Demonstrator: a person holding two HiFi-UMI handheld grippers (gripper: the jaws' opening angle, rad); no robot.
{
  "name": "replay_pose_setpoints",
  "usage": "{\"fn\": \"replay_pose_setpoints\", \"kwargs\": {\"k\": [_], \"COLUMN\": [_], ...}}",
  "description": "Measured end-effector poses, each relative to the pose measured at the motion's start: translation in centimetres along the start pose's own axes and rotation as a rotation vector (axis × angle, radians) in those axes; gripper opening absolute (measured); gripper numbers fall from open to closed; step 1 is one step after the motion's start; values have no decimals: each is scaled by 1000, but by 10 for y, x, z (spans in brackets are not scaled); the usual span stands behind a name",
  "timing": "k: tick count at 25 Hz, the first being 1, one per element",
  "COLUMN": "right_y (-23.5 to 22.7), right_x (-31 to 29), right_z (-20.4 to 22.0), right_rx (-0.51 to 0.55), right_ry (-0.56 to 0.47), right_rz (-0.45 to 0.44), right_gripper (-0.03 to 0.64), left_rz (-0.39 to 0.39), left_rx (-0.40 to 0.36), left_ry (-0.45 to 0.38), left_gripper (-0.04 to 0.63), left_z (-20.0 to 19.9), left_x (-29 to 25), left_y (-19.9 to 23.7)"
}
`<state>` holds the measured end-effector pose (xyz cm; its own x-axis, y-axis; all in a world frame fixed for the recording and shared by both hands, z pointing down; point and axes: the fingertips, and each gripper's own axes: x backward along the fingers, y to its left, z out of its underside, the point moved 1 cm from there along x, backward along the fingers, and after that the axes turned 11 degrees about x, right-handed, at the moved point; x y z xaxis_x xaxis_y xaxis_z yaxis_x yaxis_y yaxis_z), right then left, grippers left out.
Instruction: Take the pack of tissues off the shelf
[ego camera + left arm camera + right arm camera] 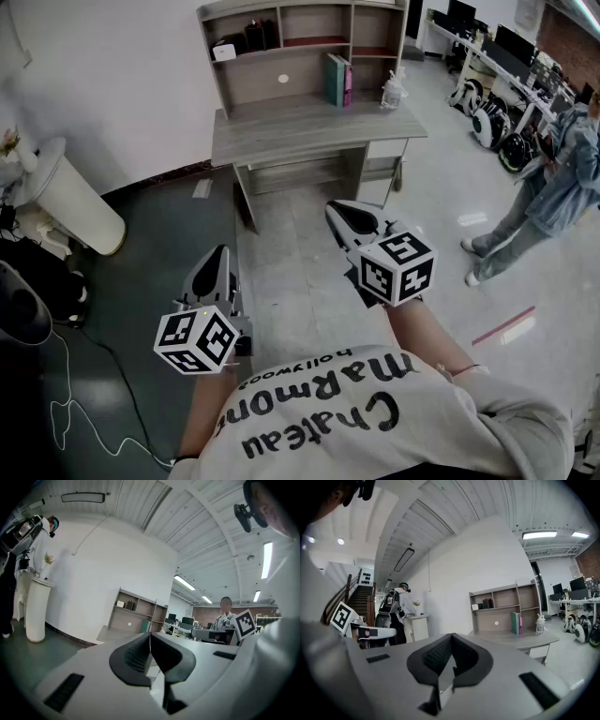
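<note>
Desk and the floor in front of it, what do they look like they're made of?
Desk: apparently wood-effect board, matte grey-brown, with faint grain lines. Floor: probably polished concrete or a hard coating, glossy, since light patches reflect off it.

Premises: an open-plan office or lab workspace. Evidence: a wooden desk [314, 131] with a shelf unit [300, 42] holding books [337, 80], set against a white wall. A row of workstations with monitors [511, 42] stands at the far side, before a brick wall [574, 42]. Polished grey floor [291, 272], ceiling strip lights [540, 535], a staircase [358, 601]. Wheeled machines [487, 122] are parked beside the workstations.
</note>
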<state>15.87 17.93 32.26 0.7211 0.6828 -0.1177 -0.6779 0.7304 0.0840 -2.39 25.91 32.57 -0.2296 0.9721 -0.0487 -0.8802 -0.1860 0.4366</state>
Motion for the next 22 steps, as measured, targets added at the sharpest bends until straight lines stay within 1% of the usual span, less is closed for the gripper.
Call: {"fn": "replay_pose_setpoints", "kwargs": {"k": [10, 13, 17, 22], "right_y": [-2, -7, -13, -16], "right_x": [1, 2, 2, -1], "right_z": [1, 3, 8, 22], "right_rx": [12, -4, -54, -17], "right_ry": [2, -7, -15, 15], "right_rz": [-7, -11, -51, -109], "right_gripper": [5, 6, 6, 6], "left_rz": [-13, -20, -35, -67], "left_rx": [11, 20, 33, 61], "left_ry": [-9, -20, -43, -88], "left_gripper": [18, 18, 18, 18], "left_z": [1, 2, 5, 17], "left_x": [2, 1, -4, -7], "left_y": [0, 0, -4, -8]}}
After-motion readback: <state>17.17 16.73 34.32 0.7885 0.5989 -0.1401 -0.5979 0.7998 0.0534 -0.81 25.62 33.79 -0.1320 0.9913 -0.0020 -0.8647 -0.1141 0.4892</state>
